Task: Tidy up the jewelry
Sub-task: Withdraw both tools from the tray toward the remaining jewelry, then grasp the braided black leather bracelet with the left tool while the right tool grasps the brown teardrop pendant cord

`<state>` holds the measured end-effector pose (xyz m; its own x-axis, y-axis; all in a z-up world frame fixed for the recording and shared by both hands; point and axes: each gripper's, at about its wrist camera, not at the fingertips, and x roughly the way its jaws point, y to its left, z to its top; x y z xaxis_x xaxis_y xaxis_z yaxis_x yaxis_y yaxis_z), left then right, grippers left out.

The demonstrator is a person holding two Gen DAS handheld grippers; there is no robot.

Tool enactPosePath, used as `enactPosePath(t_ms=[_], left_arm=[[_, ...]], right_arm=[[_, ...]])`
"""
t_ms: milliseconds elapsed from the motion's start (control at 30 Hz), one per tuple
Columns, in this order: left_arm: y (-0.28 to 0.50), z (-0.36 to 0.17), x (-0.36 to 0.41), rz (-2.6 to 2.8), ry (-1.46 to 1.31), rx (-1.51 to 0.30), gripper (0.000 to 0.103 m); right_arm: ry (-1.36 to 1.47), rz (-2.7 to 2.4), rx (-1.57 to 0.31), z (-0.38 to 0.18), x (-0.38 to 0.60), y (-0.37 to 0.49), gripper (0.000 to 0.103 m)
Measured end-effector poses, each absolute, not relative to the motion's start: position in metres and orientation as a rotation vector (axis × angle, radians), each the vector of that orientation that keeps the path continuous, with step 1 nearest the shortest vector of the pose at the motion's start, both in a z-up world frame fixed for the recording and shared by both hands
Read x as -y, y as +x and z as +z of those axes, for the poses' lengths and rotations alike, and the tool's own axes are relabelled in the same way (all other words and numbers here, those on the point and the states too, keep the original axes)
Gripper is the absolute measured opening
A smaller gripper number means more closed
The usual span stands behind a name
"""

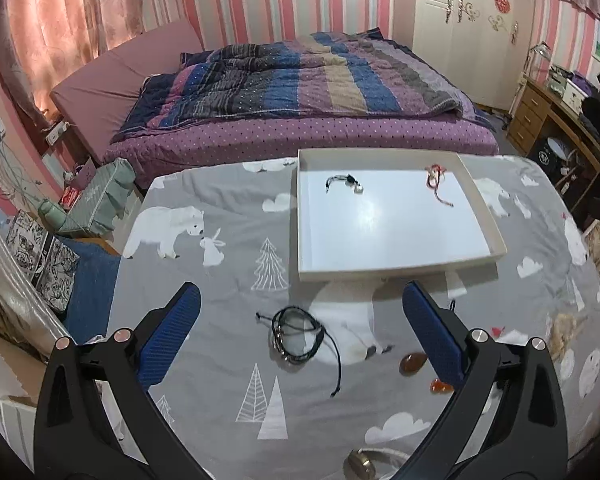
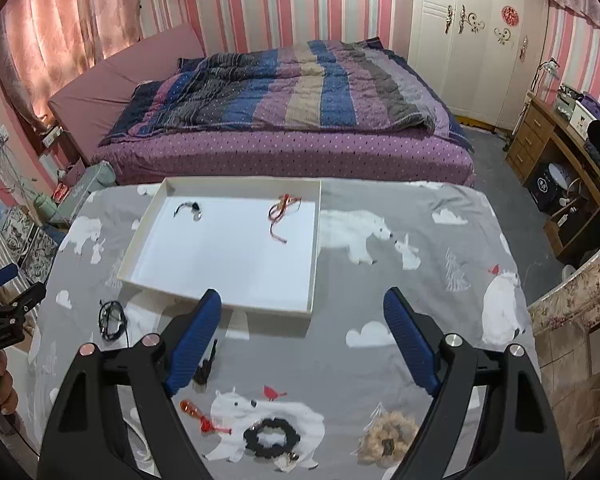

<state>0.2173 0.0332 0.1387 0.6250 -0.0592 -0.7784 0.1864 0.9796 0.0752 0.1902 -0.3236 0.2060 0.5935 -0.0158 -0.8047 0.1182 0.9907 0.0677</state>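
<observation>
grippers, left point(image 1: 300, 328) and right point(image 2: 302, 334), hang open and empty over a bear-print cloth point(image 1: 228, 364); white tray point(image 1: 380, 270) holds two bracelets; no writing is legible.

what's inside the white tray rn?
Inside the white tray: a black cord bracelet far left and a red string bracelet far right. The rest shows bare; nothing is covering the tray floor.

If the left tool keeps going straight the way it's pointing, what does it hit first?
Most likely the coiled black cord bracelet, which lies on the bear-print cloth between the open fingers of the left tool. The white tray sits farther on. Depth is hard to judge through the fisheye.
</observation>
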Motion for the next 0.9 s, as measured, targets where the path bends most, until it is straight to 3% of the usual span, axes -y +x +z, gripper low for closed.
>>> enactPosePath(t_ms=[367, 900], left_arm=[[0.204, 0.096, -0.048, -0.148, 0.145, -0.928, 0.1], [0.237, 0.002, -0.086, -0.079, 0.082, -1.064, 0.1]], right_arm=[[0.095, -0.04, -0.992, 0.165, 0.289, 0.178, 0.084], [0.091, 0.021, -1.168, 0.057, 0.232, 0.195, 0.084]])
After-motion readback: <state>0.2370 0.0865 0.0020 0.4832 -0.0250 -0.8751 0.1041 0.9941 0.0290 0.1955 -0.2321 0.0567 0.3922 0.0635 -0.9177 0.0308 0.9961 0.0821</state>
